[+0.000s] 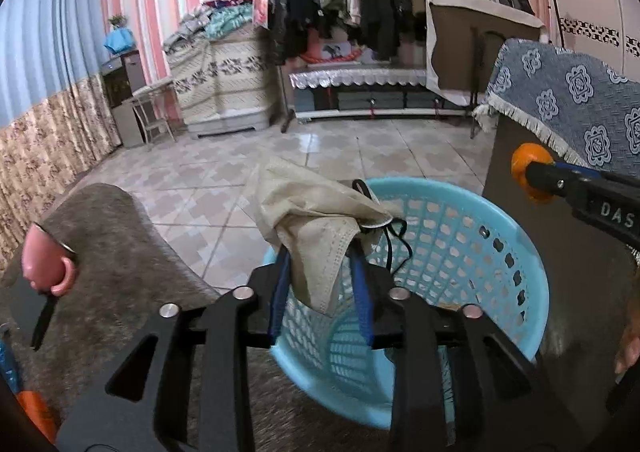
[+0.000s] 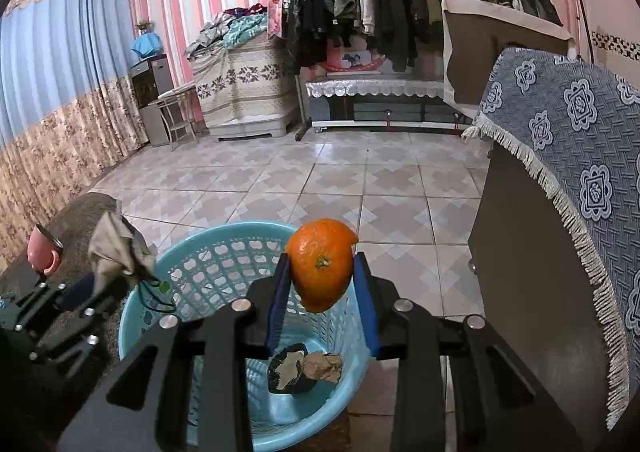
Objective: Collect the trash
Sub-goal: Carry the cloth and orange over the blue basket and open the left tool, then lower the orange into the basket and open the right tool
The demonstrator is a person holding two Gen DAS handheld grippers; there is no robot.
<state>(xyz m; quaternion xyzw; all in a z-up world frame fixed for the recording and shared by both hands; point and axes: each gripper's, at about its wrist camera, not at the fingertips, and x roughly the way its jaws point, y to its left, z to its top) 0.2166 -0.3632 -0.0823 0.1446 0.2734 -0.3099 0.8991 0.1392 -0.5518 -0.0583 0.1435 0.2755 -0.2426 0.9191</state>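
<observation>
A light blue plastic basket (image 1: 480, 236) (image 2: 208, 248) stands on the floor in both views. My left gripper (image 1: 320, 272) is shut on a crumpled beige face mask (image 1: 316, 220) with black straps, held over the basket's left rim; it also shows in the right wrist view (image 2: 114, 248). My right gripper (image 2: 322, 272) is shut on an orange peel (image 2: 320, 264), held above the basket's right side; the peel also shows in the left wrist view (image 1: 528, 168). Crumpled trash (image 2: 304, 368) lies at the basket's bottom.
A brown cabinet (image 2: 532, 272) draped with a blue patterned cloth (image 2: 568, 120) stands right of the basket. A grey shaggy rug (image 1: 120, 252) lies to the left, with a pink object (image 1: 44, 264) on it. Tiled floor (image 2: 320, 172) stretches to a clothes rack (image 2: 400, 12).
</observation>
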